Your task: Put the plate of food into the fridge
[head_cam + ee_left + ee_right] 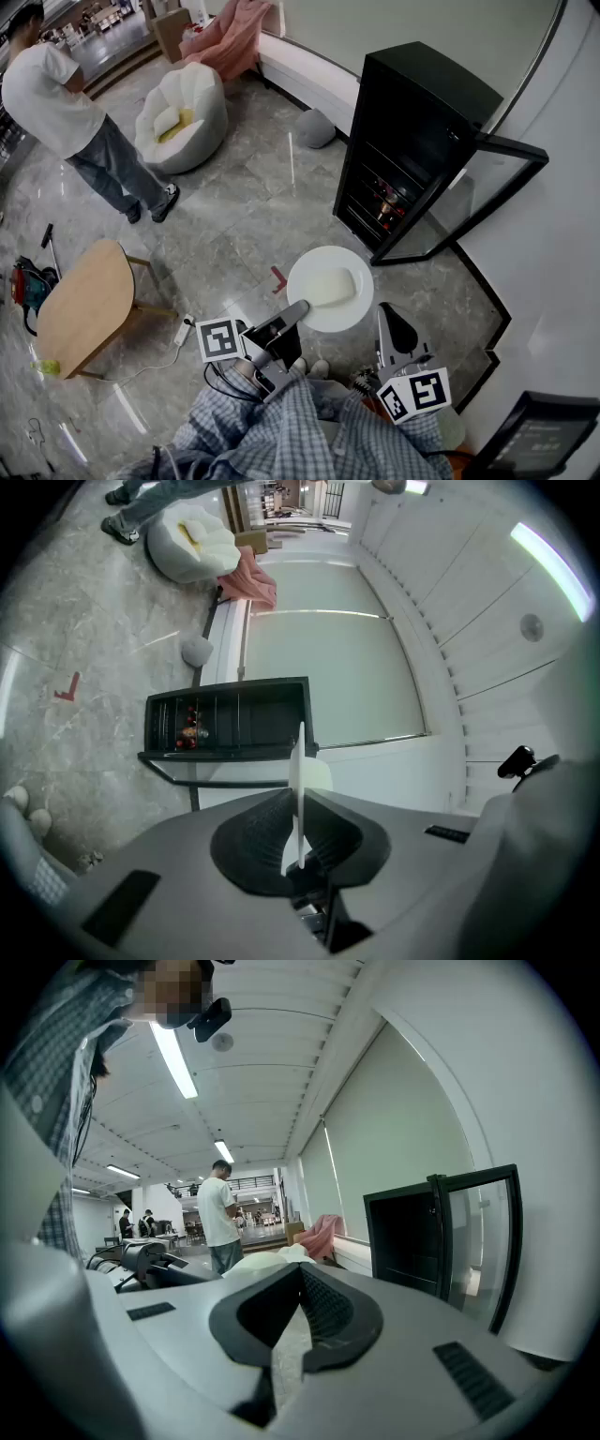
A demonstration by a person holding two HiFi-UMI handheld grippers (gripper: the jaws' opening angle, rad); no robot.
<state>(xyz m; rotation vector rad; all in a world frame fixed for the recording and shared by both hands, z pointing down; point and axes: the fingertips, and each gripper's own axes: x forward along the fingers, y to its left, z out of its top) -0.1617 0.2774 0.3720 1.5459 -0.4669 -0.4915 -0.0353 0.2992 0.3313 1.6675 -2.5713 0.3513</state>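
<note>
Plate of food [321, 262]: a round white plate carrying one pale block [331, 286], held flat above the marble floor [234, 216] in front of the black fridge [412, 131] and clear of it. The block's long axis runs roughly across the head view, slightly tilted. The fridge door [487, 187] stands swung open, with small red items [384, 202] on a shelf inside.

Left gripper [300, 307]: reaches forward about level, its jaws closed on the plate's near rim. In the left gripper view the plate [298, 780] appears edge-on, as a thin white line clamped between the ribbed pads.

Right gripper [385, 311]: held beside the plate, tipped slightly downward, jaws fully closed with nothing between them.

Each gripper bears a cube with black-and-white square markers [222, 337]; no lettering is legible. Background: a standing person [52, 98], a white beanbag chair [183, 117] and a wooden surface [84, 305].
</note>
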